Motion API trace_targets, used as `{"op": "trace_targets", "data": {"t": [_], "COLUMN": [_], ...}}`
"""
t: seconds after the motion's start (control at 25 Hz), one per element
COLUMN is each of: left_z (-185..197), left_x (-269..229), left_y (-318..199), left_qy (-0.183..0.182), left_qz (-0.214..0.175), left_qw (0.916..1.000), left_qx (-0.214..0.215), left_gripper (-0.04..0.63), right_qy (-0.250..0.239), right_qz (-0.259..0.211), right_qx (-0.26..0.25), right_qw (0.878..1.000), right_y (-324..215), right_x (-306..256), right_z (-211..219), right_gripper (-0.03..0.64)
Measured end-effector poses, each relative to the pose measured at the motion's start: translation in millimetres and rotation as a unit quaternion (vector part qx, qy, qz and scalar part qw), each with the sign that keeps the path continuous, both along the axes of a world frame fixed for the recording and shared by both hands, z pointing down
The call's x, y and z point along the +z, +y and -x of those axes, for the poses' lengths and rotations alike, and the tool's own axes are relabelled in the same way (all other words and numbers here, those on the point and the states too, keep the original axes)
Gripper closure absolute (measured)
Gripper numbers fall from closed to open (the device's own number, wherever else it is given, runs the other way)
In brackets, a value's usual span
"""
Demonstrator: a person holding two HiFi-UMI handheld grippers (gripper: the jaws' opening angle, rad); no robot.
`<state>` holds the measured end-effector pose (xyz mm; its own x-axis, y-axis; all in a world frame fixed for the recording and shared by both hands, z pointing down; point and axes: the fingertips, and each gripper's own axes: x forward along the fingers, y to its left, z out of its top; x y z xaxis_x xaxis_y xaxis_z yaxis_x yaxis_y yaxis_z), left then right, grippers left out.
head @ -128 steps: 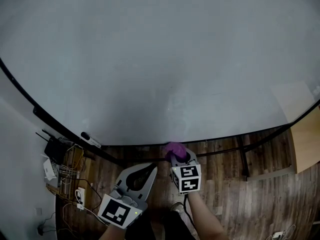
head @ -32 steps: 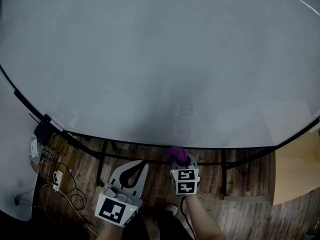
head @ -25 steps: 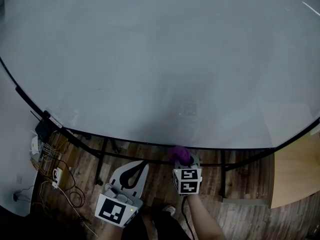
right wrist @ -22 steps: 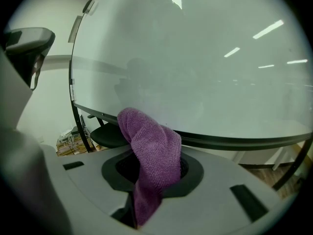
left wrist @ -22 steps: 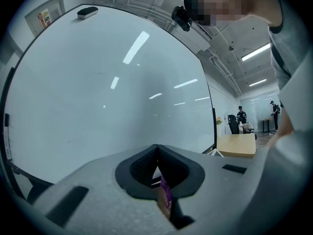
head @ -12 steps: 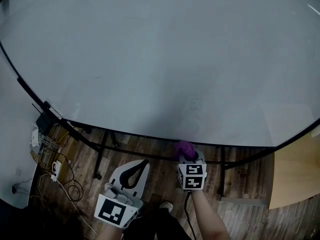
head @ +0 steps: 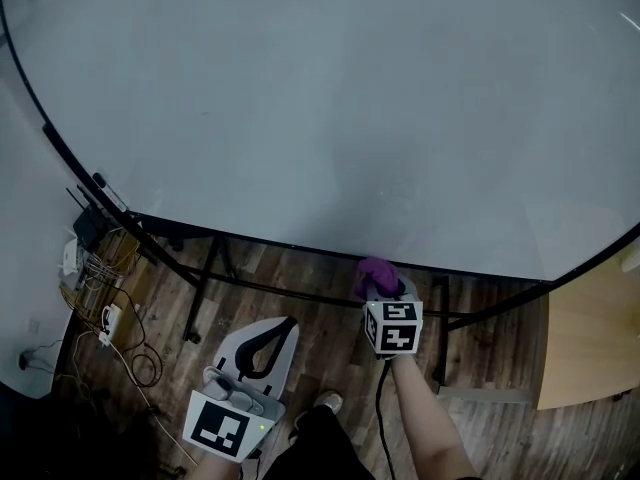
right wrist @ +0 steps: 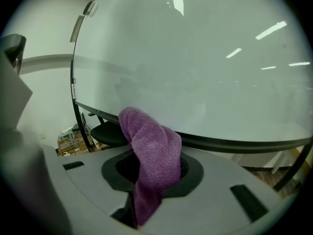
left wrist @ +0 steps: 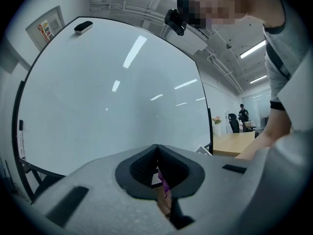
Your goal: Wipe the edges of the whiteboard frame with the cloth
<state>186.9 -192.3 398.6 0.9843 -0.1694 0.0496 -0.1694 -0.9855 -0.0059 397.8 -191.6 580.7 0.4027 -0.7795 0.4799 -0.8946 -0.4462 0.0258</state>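
- Cloth [head: 374, 275], purple and bunched, sits at the near bottom edge of the whiteboard [head: 330, 118], right of centre in the head view.
- Long axis of the cloth [right wrist: 151, 155] runs near-to-far along the jaws. The free end sticks out past the tips toward the board and leans a bit left. A short tail hangs back on the near side between the jaws.
- Free end overlaps the black frame [head: 300, 251] along the bottom edge; cannot tell if it actually touches.
- Right gripper [head: 380, 288] has its jaws clamped on the cloth and points far toward the board. A bare forearm [head: 425, 418] shows behind it.
- In its own view the right gripper [right wrist: 152, 173] shows the cloth filling the gap between the jaws, with the frame [right wrist: 234, 145] running left-right just beyond.
- Left gripper [head: 272, 330] sits nearer and to the left, apart from the board, tips pointing far-right.
- Jaws of the left gripper [left wrist: 157, 170] are closed together with nothing gripped. A sliver of purple shows through the slit, beyond the jaws.
- Eraser [left wrist: 83, 27] sits at the top left corner of the board in the left gripper view.
- Stand leg [head: 203, 288] is under the board, on the wooden floor [head: 330, 368].
- Cable clutter [head: 95, 298] lies far left on the floor, and a light wood desk [head: 590, 338] is at the right.
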Motion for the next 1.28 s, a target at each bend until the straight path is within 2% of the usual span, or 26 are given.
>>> {"op": "trace_targets", "data": {"t": [0.28, 0.48, 0.68, 0.96, 1.28], "left_z": [26, 29, 2, -50, -82], "left_x": [2, 9, 9, 11, 22], "left_y": [31, 49, 71, 121, 153], "left_qy": [0.004, -0.010, -0.014, -0.009, -0.015], "left_qz": [0.001, -0.007, -0.006, -0.002, 0.014], "left_qw": [0.9998, 0.9998, 0.9997, 0.9999, 0.9998], "left_qx": [-0.017, -0.019, -0.020, 0.003, 0.008], "left_gripper": [0.580, 0.580, 0.580, 0.578, 0.578], "right_qy": [0.011, 0.005, -0.002, -0.004, 0.001], "right_qz": [0.007, 0.002, -0.010, -0.014, -0.014], "right_qx": [-0.007, -0.011, -0.016, -0.037, -0.045], "right_qw": [1.000, 1.000, 1.000, 0.999, 0.999], "right_y": [11, 14, 26, 44, 77], "right_x": [0, 1, 1, 2, 3], "right_z": [-4, -7, -17, -33, -60], "right_gripper": [0.528, 0.528, 0.528, 0.528, 0.528]}}
